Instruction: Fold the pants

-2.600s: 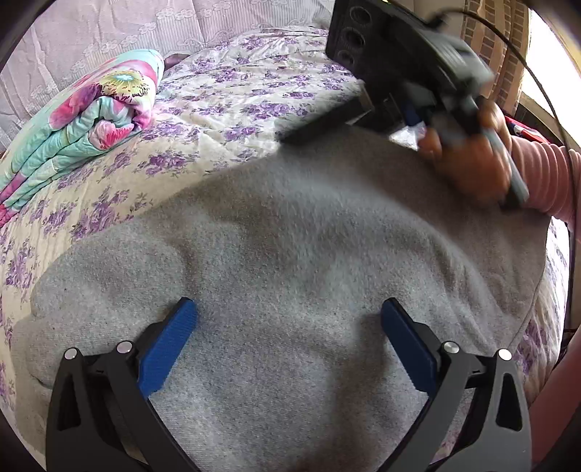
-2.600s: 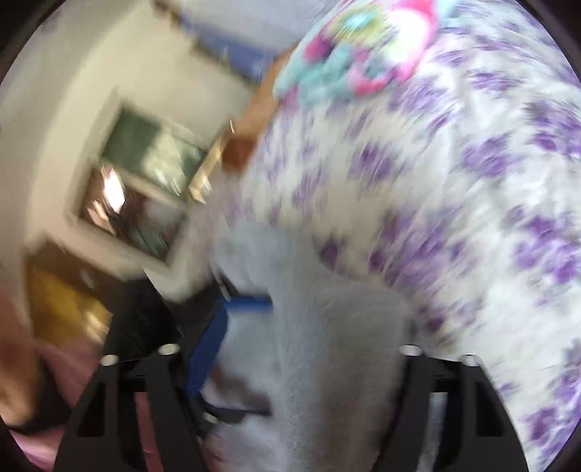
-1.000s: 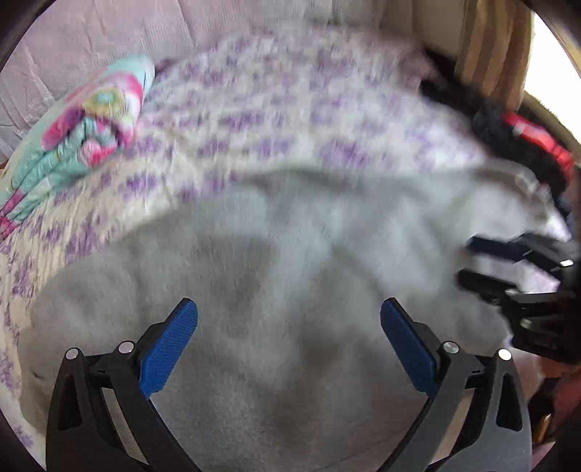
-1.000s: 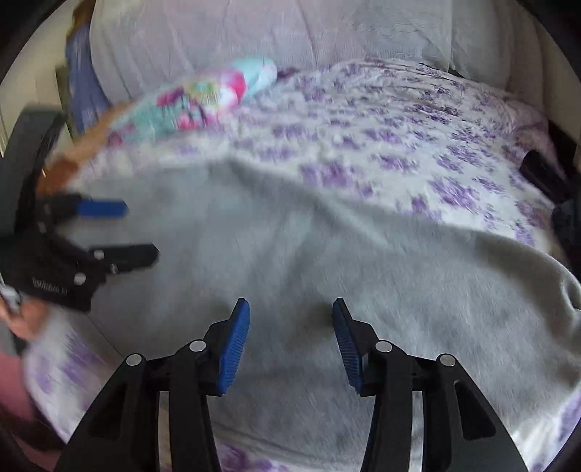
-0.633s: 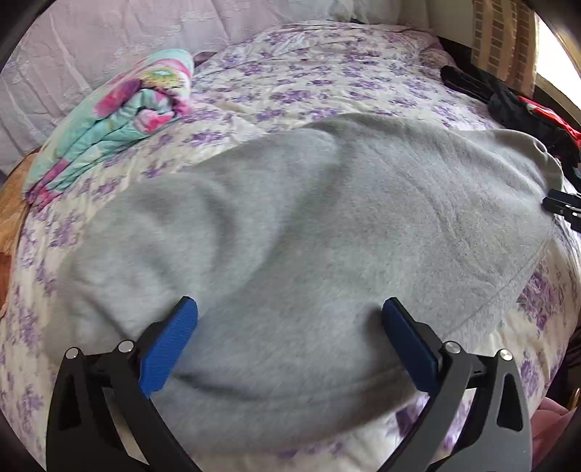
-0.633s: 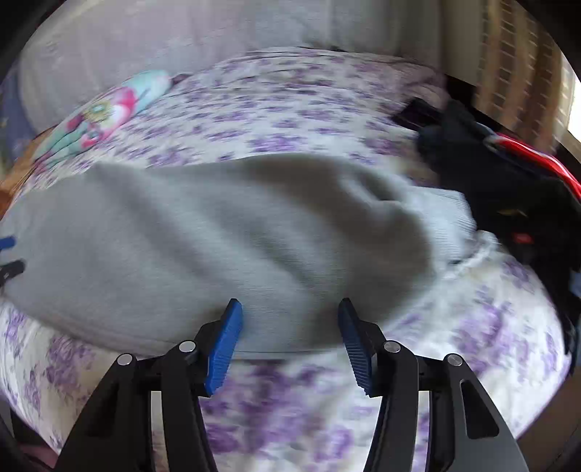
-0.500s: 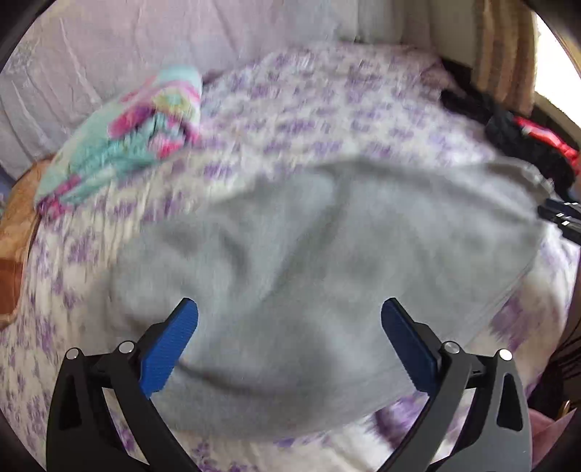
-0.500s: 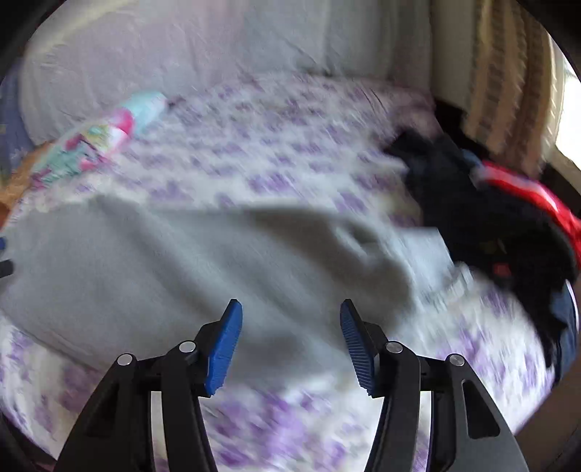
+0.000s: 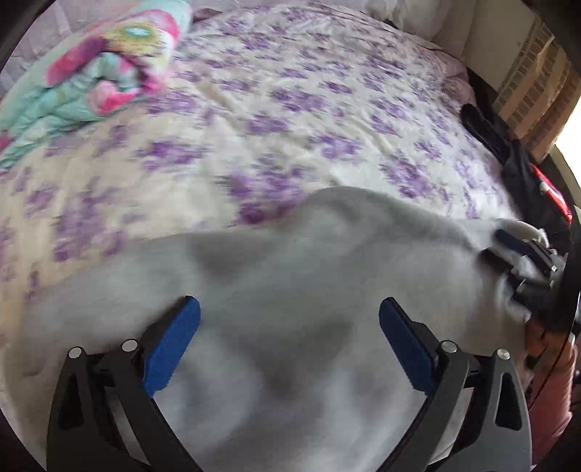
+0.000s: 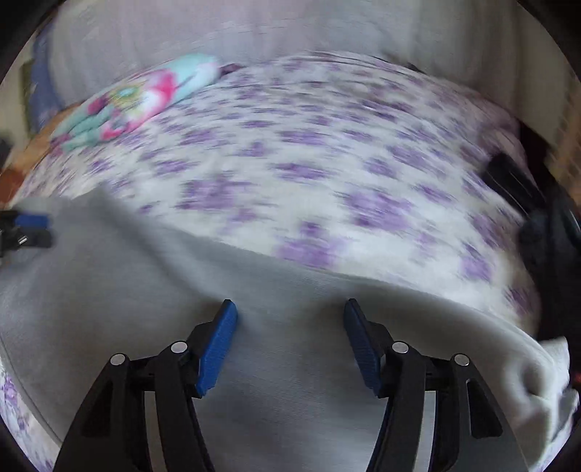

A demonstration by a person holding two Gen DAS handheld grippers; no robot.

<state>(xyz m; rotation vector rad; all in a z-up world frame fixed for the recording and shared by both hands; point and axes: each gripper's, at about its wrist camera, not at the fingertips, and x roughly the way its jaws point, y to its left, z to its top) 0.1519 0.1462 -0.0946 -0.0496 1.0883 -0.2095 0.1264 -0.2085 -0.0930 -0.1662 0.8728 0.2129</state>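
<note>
The grey pants (image 9: 290, 276) lie spread across the near part of a bed with a purple-flowered cover (image 9: 290, 109). My left gripper (image 9: 288, 326) is wide open just above the cloth, holding nothing. My right gripper (image 10: 290, 334) is open over the pants (image 10: 145, 290), also empty. The right gripper also shows in the left wrist view (image 9: 519, 254), at the pants' right end. The left gripper's tips show at the left edge of the right wrist view (image 10: 25, 228). Both views are blurred by motion.
A folded teal and pink floral blanket (image 9: 90, 72) lies at the far left of the bed. Dark clothes with a red item (image 9: 526, 170) sit at the right edge. Pale pillows (image 10: 254, 32) stand along the head of the bed.
Both grippers have dropped back down close over the pants. The right gripper has swung left, from the dark clothes back to the pants' right end. Both jaws stay open.
</note>
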